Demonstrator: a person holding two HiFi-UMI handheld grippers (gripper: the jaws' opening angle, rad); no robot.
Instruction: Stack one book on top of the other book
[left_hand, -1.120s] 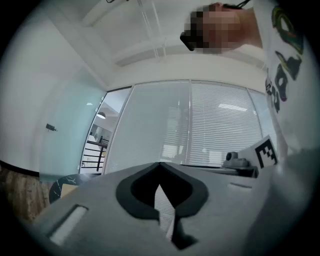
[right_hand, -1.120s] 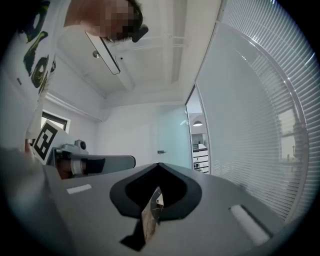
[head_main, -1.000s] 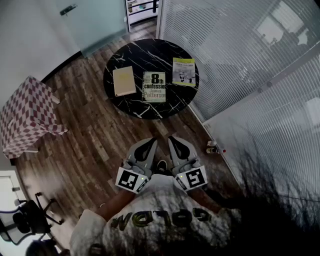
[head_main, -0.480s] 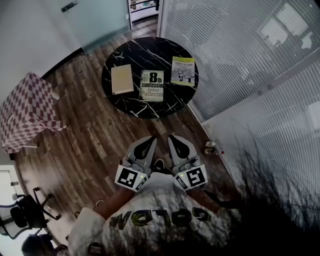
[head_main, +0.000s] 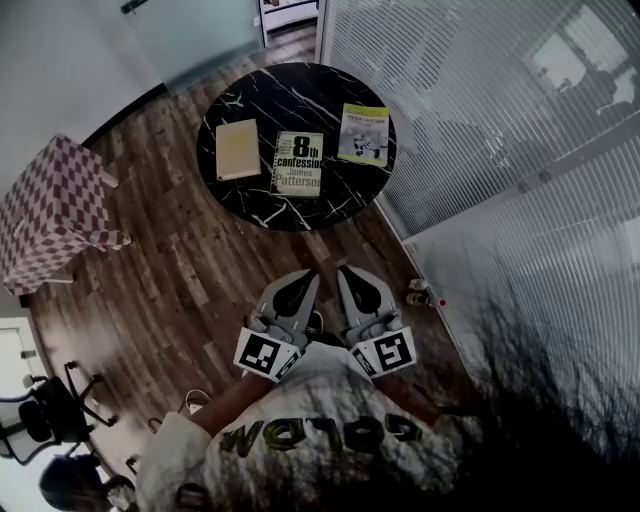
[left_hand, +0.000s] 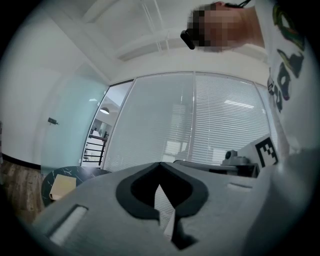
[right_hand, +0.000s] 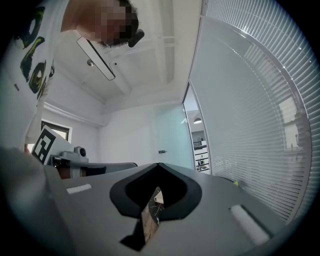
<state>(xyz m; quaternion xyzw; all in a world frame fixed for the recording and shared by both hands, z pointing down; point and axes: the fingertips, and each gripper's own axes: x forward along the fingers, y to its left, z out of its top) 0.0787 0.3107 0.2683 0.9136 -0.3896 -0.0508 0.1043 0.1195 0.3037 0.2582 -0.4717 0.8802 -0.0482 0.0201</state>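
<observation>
Head view shows us holding the left tool (head_main: 303, 283) and right tool (head_main: 348, 278) clenched and empty, well short of the round black marble table (head_main: 300, 95), so we judge the reach not yet begun. Across its middle a tan plain book (head_main: 238, 150), a pale "8th confession" paperback (head_main: 298, 163) and a yellow-green book (head_main: 363, 135) lie flat and apart. Both gripper views catch only slivers of the table.

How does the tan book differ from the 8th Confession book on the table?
The tan book has a plain cover with no readable print; the 8th Confession book carries large title lettering. The tan book lies at the row's left end; the 8th Confession book lies in the middle. Both lie flat, closed and unstacked on the round table.
</observation>
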